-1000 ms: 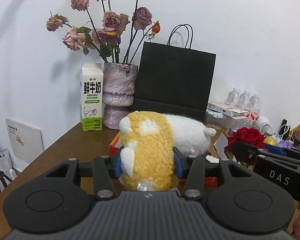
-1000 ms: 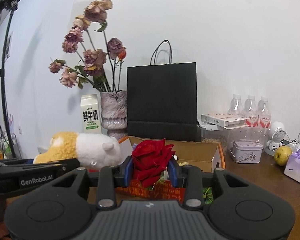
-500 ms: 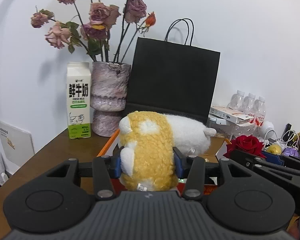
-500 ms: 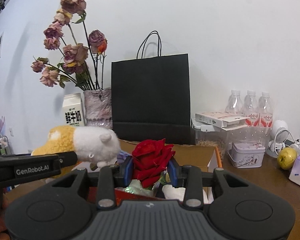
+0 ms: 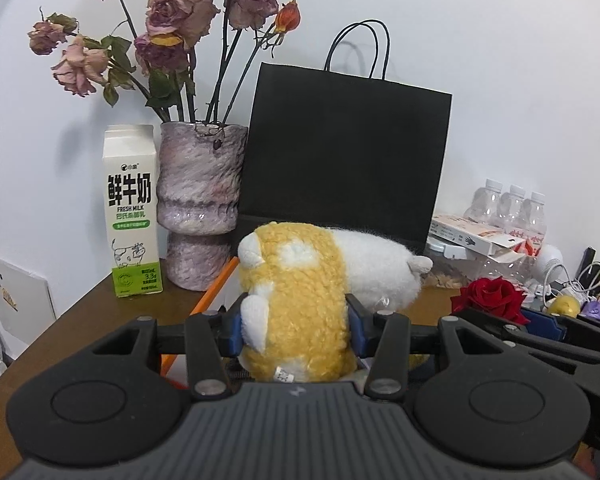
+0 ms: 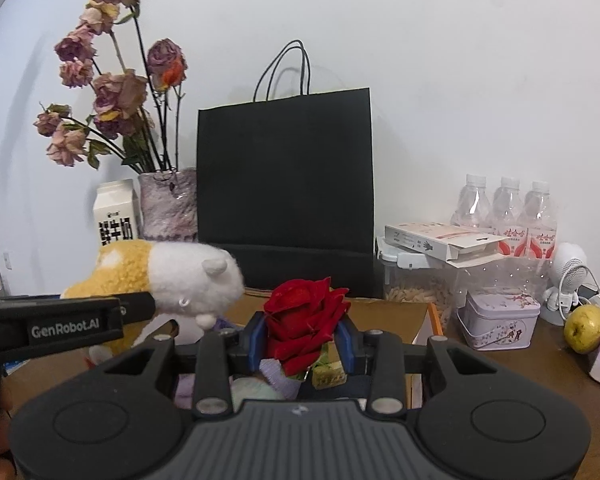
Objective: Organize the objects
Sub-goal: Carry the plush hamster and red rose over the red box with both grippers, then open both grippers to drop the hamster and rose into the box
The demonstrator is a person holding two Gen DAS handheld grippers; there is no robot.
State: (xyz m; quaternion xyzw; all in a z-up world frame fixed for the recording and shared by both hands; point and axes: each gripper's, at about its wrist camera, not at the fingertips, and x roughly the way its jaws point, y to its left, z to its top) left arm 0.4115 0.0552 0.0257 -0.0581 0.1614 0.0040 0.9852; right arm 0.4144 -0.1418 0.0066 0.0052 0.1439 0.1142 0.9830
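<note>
Left wrist view: the left claw point(image 5: 294, 330) squeezes the yellow-and-white plush toy point(image 5: 300, 300) and has carried it closer to the black paper bag point(image 5: 344, 160) and milk carton point(image 5: 131, 212).

Right wrist view: the right claw point(image 6: 302, 340) pinches the red rose point(image 6: 304, 320), now over the open cardboard box point(image 6: 388, 316). Both look ready to drop in. The claws hide the box's inside.

The milk carton point(image 5: 131, 211) at the left of the left wrist view reads "鲜牛奶" in large dark characters, "FRESH MILK" beneath, and "3.3g" near its green base. In the right wrist view, the left gripper's point(image 6: 152, 308) black side at the lower left carries "GenRobot.AI" in white.
</note>
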